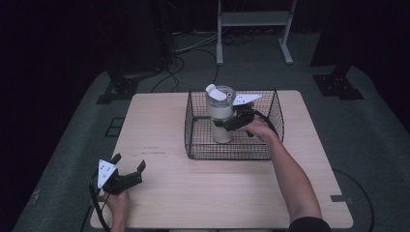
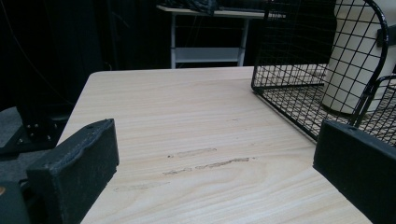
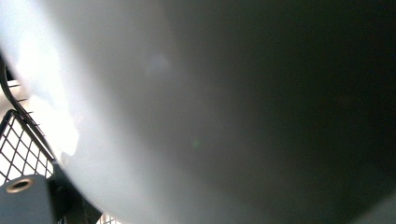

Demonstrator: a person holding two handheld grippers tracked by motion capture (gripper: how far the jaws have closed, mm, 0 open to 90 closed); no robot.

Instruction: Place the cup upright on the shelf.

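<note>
Tumbler (image 1: 221, 118) stands upright in wire basket (image 1: 270, 104), right gripper (image 1: 227, 123) clamped round it (body fills its view). Left gripper (image 1: 128, 170) rests spread wide on table (image 1: 193, 193), grasping nothing.

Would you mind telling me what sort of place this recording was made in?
Probably a lab or recording studio rather than a home: a bare wooden table on grey carpet, dark curtained surroundings, cables on the floor, and a white metal stand behind.
</note>
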